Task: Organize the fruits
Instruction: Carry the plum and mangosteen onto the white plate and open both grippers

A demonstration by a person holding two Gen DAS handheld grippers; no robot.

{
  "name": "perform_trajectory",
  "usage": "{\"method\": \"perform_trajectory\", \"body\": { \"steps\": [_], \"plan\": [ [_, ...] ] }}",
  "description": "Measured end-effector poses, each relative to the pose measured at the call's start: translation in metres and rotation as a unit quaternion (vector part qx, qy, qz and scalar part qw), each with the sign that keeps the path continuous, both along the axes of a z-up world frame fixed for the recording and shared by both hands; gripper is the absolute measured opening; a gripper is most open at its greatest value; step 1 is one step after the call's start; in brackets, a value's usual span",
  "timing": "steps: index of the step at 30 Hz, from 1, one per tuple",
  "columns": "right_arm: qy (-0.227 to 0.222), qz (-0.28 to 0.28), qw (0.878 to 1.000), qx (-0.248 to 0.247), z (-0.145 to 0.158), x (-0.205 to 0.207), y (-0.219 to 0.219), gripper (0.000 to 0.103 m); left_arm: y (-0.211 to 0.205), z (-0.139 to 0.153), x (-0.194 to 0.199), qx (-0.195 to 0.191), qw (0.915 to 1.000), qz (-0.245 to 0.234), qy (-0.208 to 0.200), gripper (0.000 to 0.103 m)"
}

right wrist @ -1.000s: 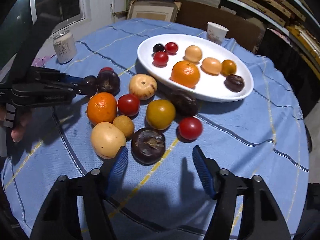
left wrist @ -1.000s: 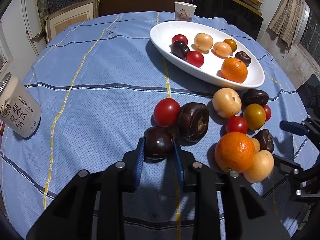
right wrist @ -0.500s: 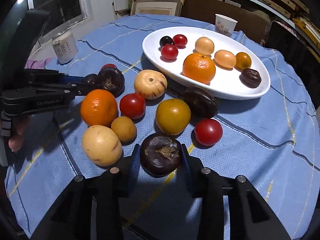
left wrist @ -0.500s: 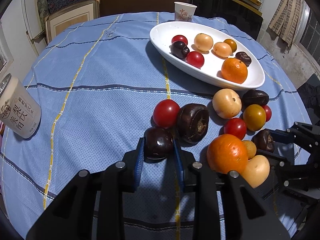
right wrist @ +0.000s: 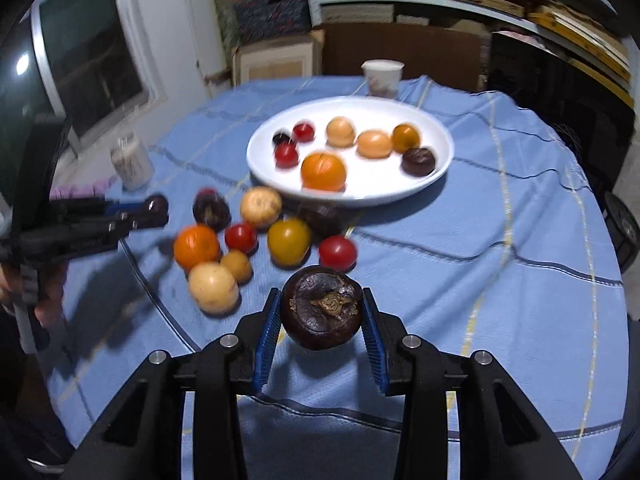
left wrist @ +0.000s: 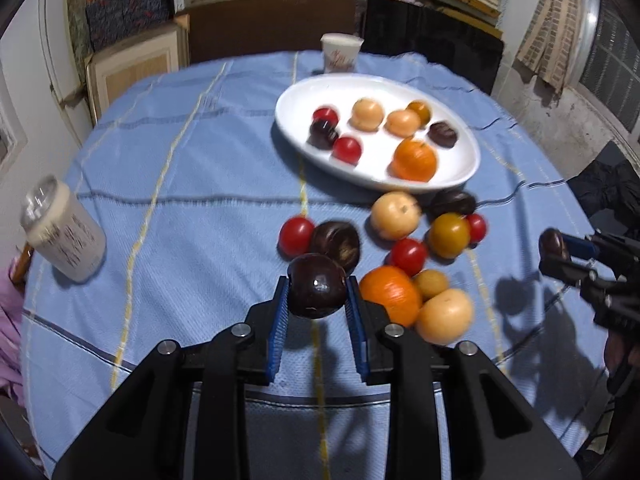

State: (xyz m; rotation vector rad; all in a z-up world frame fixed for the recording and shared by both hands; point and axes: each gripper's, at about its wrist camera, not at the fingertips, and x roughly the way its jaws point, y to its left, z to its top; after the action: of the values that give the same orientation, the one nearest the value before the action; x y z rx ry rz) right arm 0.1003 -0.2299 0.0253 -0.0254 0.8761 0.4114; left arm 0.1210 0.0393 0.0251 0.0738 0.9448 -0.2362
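Note:
My left gripper (left wrist: 318, 294) is shut on a smooth dark purple fruit (left wrist: 317, 291) and holds it above the blue tablecloth. My right gripper (right wrist: 322, 314) is shut on a wrinkled dark brown fruit (right wrist: 321, 313), also lifted off the cloth. A white oval dish (left wrist: 460, 176) farther back holds several fruits, among them an orange (left wrist: 414, 160). Loose fruits lie in front of the dish: an orange (left wrist: 388, 290), a pale yellow fruit (left wrist: 444, 316), red tomatoes (left wrist: 296, 235) and a dark fruit (left wrist: 336, 240). The left gripper shows at the left of the right wrist view (right wrist: 154, 210), the right gripper at the right of the left wrist view (left wrist: 554, 248).
A pale drink can (left wrist: 64, 236) stands at the table's left side. A paper cup (left wrist: 340, 54) stands behind the dish. Boxes and shelves line the wall beyond the round table. The cloth at the left (left wrist: 180, 168) is bare.
Both grippers have risen off the table, each carrying its dark fruit. The right gripper closed on its fruit during the last second. The views are now higher and blurred.

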Motion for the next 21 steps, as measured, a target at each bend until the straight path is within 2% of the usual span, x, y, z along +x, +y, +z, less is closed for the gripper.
{"method": "perform_trajectory", "body": {
  "steps": [3,10,16,21],
  "plan": [
    [-0.005,-0.01,1.0,0.028,0.012,0.002,-0.011,0.04,-0.007,0.016,-0.002,-0.008,0.9998,-0.008,-0.015,0.027],
    [-0.031,-0.026,0.998,0.042,0.034,0.029,-0.017,0.04,-0.033,0.035,0.02,-0.001,0.9991,-0.029,-0.033,0.027],
    [-0.034,-0.039,0.998,0.045,0.037,0.066,-0.015,0.04,-0.047,0.032,0.058,0.002,0.9993,-0.026,-0.028,0.027],
    [-0.017,-0.047,0.998,0.04,0.023,0.098,-0.01,0.04,-0.05,0.018,0.094,0.007,0.9999,-0.001,-0.01,0.027]
  ]
}}
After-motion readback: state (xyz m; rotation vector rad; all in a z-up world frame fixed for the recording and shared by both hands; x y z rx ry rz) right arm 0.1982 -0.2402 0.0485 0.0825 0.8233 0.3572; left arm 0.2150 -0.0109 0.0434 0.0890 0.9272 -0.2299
